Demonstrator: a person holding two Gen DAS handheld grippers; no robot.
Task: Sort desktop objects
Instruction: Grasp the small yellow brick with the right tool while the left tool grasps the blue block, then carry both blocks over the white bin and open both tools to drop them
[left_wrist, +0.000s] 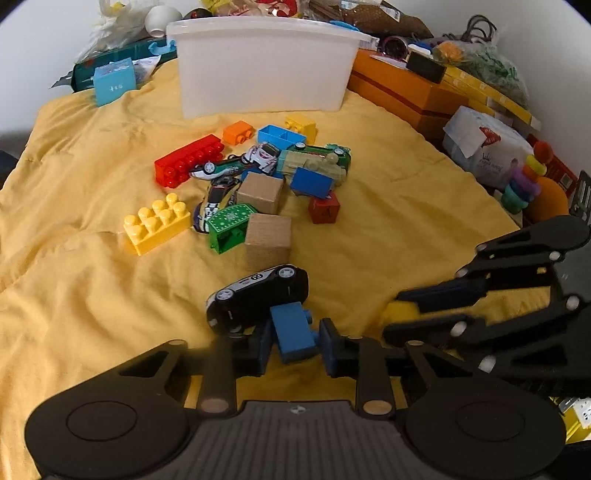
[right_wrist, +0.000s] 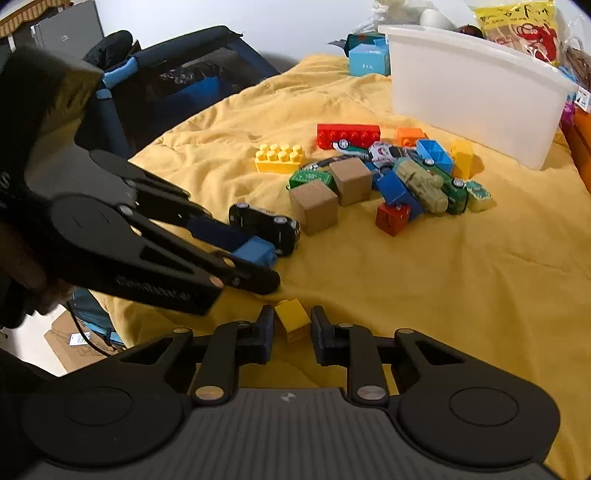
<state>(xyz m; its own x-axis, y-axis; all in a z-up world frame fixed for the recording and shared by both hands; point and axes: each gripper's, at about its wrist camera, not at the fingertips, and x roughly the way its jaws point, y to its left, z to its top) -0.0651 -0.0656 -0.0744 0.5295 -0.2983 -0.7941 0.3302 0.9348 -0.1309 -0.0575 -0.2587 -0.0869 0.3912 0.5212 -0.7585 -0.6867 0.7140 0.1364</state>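
A pile of toy bricks, wooden cubes (left_wrist: 267, 240) and toy cars lies on a yellow cloth (left_wrist: 74, 258) before a white plastic bin (left_wrist: 264, 68). My left gripper (left_wrist: 293, 341) is open around a small blue brick (left_wrist: 293, 330), which lies against a black toy car (left_wrist: 256, 297); small gaps show at both pads. My right gripper (right_wrist: 291, 334) is open around a small yellow brick (right_wrist: 291, 319) on the cloth, its pads apart from it. The right gripper also shows in the left wrist view (left_wrist: 406, 314), the left gripper in the right wrist view (right_wrist: 258, 266).
Orange boxes (left_wrist: 399, 88), a white bag (left_wrist: 487, 147) and a ring stacker toy (left_wrist: 524, 181) line the right side. A light blue box (left_wrist: 112, 81) and clutter stand at the back left. A dark chair (right_wrist: 177, 81) stands beyond the cloth's left edge.
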